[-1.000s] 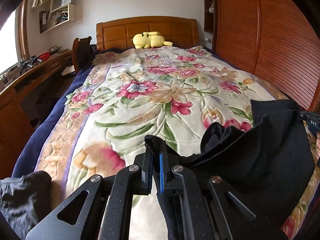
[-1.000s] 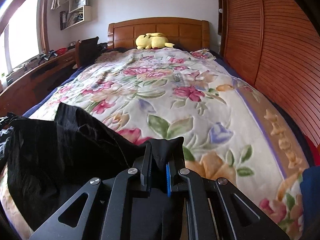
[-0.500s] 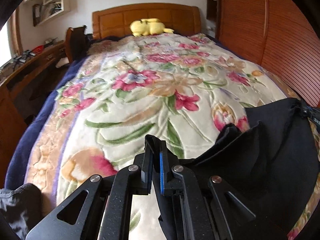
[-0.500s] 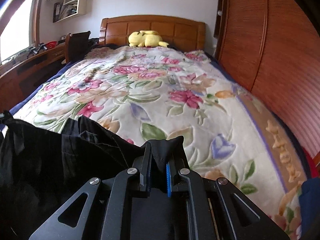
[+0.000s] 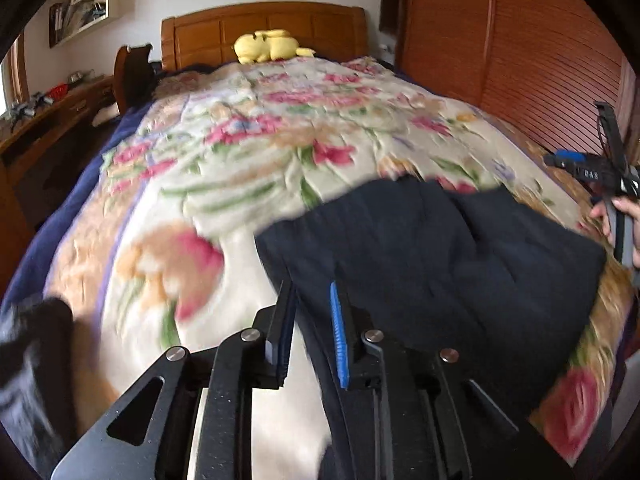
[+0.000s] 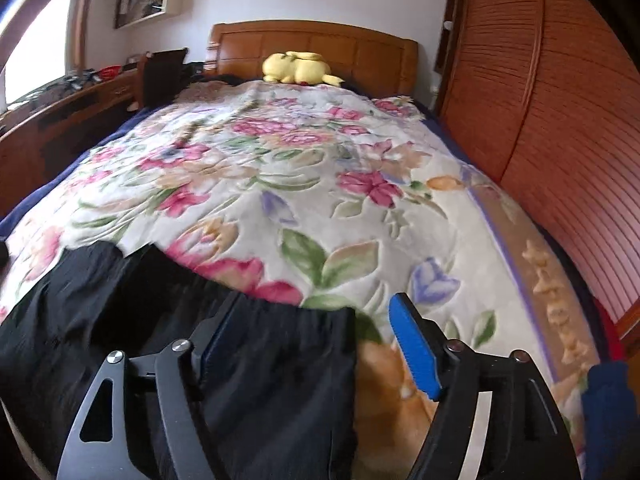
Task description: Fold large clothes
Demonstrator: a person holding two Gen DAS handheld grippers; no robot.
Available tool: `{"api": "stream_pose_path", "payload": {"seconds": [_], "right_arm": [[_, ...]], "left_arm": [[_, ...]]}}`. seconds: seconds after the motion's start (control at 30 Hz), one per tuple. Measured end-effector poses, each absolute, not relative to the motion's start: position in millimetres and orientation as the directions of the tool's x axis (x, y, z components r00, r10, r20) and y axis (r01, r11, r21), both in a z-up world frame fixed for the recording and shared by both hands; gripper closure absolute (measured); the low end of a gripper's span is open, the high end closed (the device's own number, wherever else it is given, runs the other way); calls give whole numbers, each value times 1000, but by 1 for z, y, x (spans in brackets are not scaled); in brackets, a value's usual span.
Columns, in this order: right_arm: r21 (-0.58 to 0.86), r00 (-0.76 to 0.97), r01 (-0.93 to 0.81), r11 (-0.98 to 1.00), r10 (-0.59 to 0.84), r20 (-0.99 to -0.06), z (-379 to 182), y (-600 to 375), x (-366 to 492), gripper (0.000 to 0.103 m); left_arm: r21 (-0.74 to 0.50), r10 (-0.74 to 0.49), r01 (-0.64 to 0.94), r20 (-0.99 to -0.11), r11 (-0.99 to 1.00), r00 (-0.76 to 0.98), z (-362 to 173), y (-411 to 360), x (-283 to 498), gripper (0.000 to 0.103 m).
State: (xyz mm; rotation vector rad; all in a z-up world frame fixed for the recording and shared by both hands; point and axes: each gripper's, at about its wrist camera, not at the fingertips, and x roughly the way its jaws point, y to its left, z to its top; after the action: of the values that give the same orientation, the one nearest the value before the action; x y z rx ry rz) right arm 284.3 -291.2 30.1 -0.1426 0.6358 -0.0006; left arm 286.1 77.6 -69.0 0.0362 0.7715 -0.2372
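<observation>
A black garment (image 5: 432,256) lies spread flat on the floral bedspread (image 5: 248,160) near the foot of the bed. It also shows in the right wrist view (image 6: 132,320). My left gripper (image 5: 312,292) is open a little, its fingers over the garment's left edge, gripping nothing. My right gripper (image 6: 316,312) is wide open above the garment's right corner. The right gripper also shows at the far right of the left wrist view (image 5: 600,176), held in a hand.
A yellow plush toy (image 5: 268,46) lies by the wooden headboard (image 5: 260,28). A slatted wooden wardrobe (image 6: 560,100) runs along the right. A wooden desk (image 5: 48,120) and chair stand on the left. Another dark cloth (image 5: 36,364) lies at the bed's lower left.
Both grippers were shut on the garment's corners and held it up; they lowered it, and now both have opened and the garment lies flat on the bed.
</observation>
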Motion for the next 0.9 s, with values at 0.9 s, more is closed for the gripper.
{"api": "stream_pose_path", "payload": {"seconds": [0.9], "right_arm": [[-3, 733, -146, 989, 107, -672, -19, -344, 95, 25]], "left_arm": [[-3, -138, 228, -804, 974, 578, -136, 66, 186, 81]]}}
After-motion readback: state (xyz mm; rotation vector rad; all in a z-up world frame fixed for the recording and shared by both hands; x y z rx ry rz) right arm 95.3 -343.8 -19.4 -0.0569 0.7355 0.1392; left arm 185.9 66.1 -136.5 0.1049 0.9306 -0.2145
